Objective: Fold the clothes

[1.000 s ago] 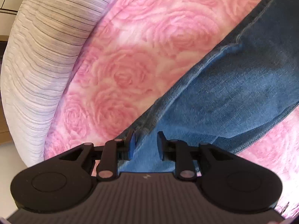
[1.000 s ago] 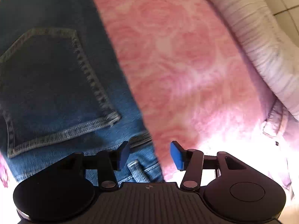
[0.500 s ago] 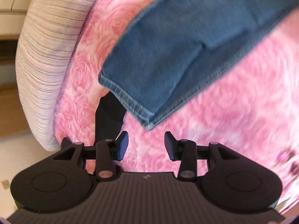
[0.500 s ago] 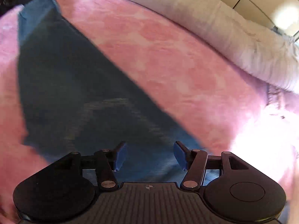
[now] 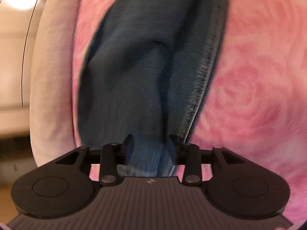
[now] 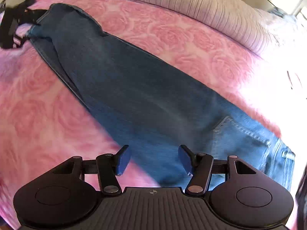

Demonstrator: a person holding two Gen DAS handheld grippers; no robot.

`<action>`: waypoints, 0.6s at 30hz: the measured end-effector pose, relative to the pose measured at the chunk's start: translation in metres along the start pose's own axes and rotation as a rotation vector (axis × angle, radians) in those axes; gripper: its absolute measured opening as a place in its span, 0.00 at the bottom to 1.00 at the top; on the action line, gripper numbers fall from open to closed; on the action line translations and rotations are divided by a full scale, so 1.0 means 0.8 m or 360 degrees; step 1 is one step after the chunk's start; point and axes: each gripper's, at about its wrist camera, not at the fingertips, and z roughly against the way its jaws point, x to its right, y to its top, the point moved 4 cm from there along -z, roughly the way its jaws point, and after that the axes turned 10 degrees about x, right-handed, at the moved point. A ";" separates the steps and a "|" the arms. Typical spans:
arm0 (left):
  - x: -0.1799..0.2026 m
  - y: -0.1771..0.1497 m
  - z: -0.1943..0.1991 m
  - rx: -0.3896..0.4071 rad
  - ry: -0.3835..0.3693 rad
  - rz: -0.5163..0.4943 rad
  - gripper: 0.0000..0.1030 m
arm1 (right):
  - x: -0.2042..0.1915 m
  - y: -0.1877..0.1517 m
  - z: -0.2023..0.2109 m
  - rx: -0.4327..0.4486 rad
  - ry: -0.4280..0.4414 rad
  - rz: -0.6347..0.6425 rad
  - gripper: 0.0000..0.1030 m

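A pair of blue jeans [image 6: 144,95] lies stretched out in a long strip on a pink rose-patterned blanket [image 6: 38,115]. Its back pocket [image 6: 239,134] and waist are at the lower right. My right gripper [image 6: 153,159] hovers open over the thigh part with nothing pinched. In the left wrist view, which is blurred, the jeans [image 5: 144,76] run away up the frame. My left gripper [image 5: 150,147] stands at the leg end with bunched denim lying between its jaws; I see no clear pinch. From the right wrist view the left gripper [image 6: 11,28] shows as a dark shape at the far hem.
A white ribbed bed cover [image 6: 191,5] runs along the blanket's far side; it is seen again [image 5: 51,95] left of the jeans. Pink blanket [image 5: 249,95] spreads to the right of the leg. The right side of the right wrist view is washed out by glare.
The left gripper swung along the leg and dropped onto its end, so denim now lies between its jaws. The right gripper drew back from the waistband over the thigh and its jaws widened a little.
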 end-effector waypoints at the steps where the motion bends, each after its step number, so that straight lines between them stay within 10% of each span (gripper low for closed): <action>1: 0.005 -0.004 -0.004 0.0054 0.0032 -0.0066 0.35 | -0.016 0.002 -0.003 -0.0019 -0.0006 -0.0016 0.57; 5: 0.004 -0.026 0.000 0.0139 0.0010 -0.0081 0.03 | -0.080 0.014 -0.014 -0.0088 0.0011 -0.0006 0.57; 18: -0.031 -0.091 0.025 0.0167 -0.0032 0.0169 0.04 | -0.152 0.069 -0.029 -0.0024 0.0107 0.0081 0.57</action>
